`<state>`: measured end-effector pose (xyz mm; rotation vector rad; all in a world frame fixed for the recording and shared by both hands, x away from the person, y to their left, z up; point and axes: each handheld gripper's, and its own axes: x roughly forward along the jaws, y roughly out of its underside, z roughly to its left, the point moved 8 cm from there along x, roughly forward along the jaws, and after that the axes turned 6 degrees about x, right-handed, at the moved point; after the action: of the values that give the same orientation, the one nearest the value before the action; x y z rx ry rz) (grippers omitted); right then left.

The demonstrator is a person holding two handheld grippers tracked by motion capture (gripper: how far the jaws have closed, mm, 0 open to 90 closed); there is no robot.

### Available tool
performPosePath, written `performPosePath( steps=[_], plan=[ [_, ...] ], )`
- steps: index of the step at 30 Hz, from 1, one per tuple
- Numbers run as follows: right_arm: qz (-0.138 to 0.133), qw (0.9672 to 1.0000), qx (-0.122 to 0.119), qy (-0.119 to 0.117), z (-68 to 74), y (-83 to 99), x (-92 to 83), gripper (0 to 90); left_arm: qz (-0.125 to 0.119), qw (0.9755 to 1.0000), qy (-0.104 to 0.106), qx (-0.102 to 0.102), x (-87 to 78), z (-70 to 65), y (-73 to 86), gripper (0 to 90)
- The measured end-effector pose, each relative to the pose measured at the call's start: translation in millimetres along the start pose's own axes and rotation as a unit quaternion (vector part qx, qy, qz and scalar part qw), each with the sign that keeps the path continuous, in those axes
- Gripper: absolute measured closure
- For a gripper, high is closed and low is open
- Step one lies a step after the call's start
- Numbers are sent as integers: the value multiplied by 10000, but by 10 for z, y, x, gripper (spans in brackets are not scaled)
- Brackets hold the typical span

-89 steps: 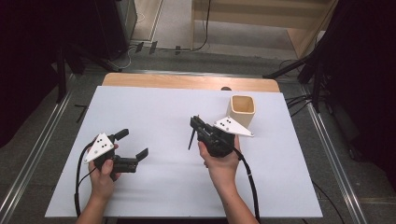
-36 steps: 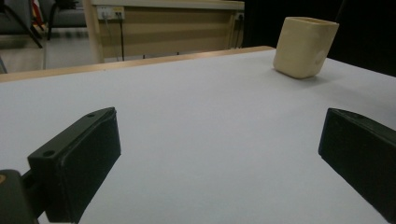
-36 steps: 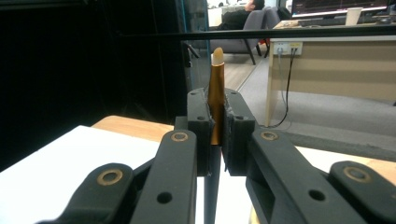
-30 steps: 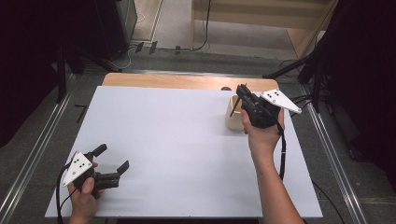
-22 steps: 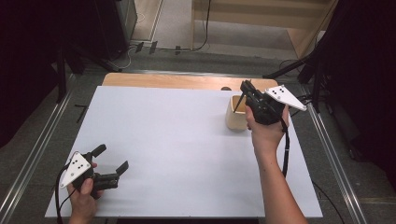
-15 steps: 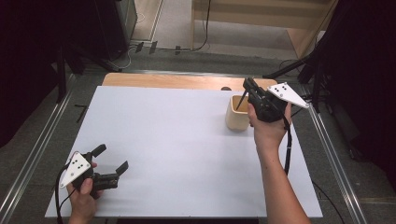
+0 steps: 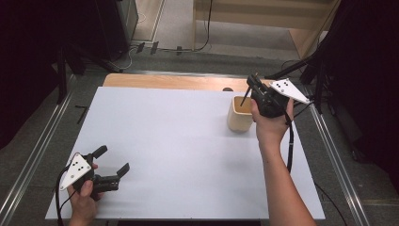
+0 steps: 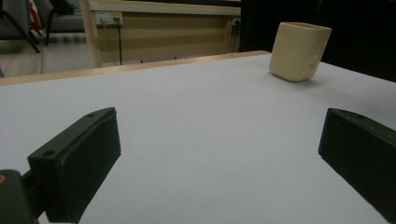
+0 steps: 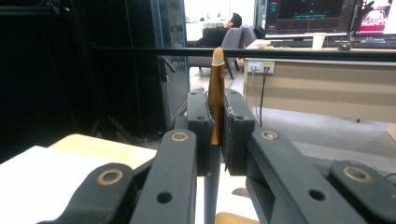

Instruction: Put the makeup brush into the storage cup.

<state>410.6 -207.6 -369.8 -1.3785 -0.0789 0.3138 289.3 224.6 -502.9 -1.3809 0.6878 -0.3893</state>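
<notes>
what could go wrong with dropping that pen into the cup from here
1. The right claw pinches the pen mid-shaft, tilted above the cream cup; the lower tip could catch the rim and miss.
2. The cup looks light and stands unsupported; the left claw is far away, so a knock could tip it.

No readable text, label, brand, number or sign anywhere. Only unlettered black dots on the grey three-cornered plates [image 7: 78, 167], and blurred, illegible graphics on the distant dark monitor screens [image 9: 308, 14].
</notes>
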Motion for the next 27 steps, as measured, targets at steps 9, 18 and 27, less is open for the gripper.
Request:
performPosePath(
  steps=[9, 18, 27],
  plan=[
    [108, 9999, -27, 127, -101, 69, 116, 846, 37, 10000, 44, 25, 9, -15, 6, 0],
    [194, 9997, -104, 144, -150, 143, 195, 846, 42, 10000, 36, 36, 9, -15, 8, 0],
    [271, 9993, -91, 228, -205, 242, 245, 846, -27, 10000, 32, 26, -4, -11, -9, 0]
  ],
)
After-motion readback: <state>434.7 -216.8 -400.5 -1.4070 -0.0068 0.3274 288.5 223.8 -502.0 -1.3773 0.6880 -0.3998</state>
